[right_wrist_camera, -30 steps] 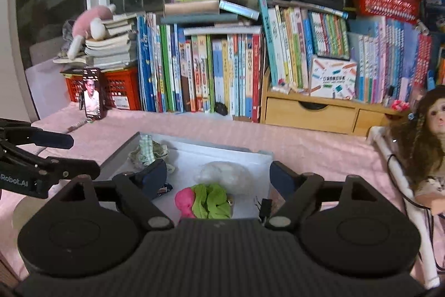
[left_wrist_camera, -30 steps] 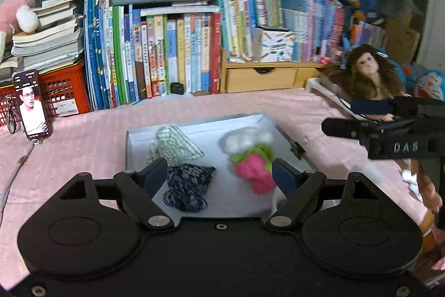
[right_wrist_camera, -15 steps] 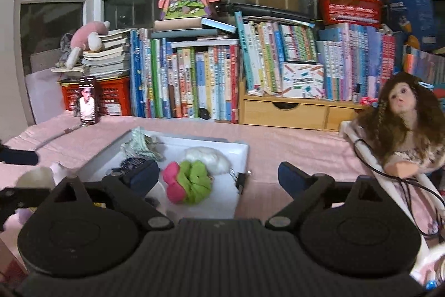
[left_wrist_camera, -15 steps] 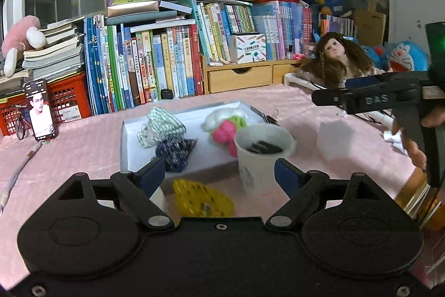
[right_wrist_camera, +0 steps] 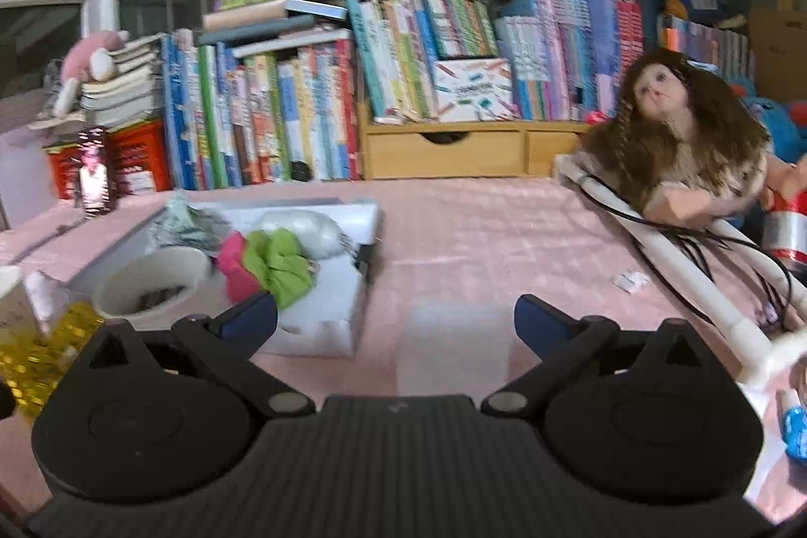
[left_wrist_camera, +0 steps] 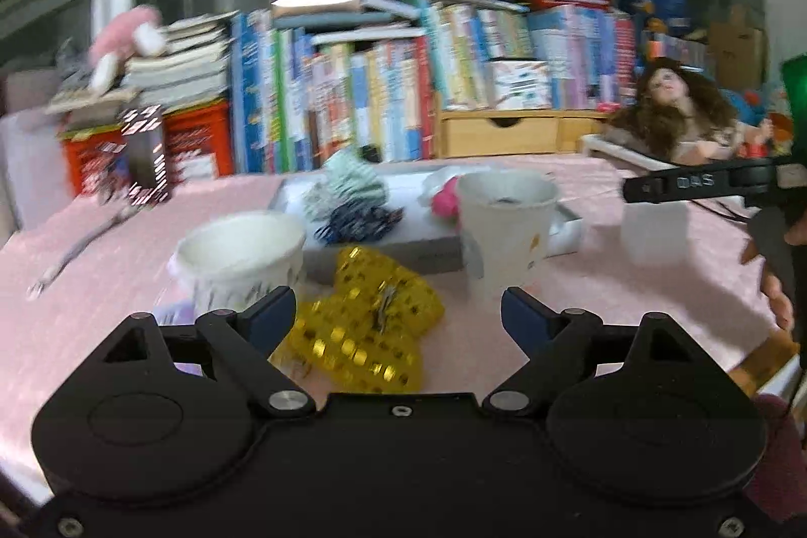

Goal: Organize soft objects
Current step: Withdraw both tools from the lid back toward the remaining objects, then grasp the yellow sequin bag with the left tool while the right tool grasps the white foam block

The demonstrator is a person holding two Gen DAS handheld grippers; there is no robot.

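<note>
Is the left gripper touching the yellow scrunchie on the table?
Cannot tell. In the left wrist view the yellow scrunchie lies between the open jaws of the left gripper, whose jaws have just been opening, but motion blur and the gripper body hide any contact or gap.

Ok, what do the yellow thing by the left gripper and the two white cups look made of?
Yellow scrunchie: likely sheer fabric with shiny gold foil dots, crumpled. Left cup and right cup: probably paper, matte white with thin rolled rims; blur leaves it uncertain.

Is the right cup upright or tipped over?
Upright. The cup stands on its base on the pink cloth, with its open rim facing up.
</note>
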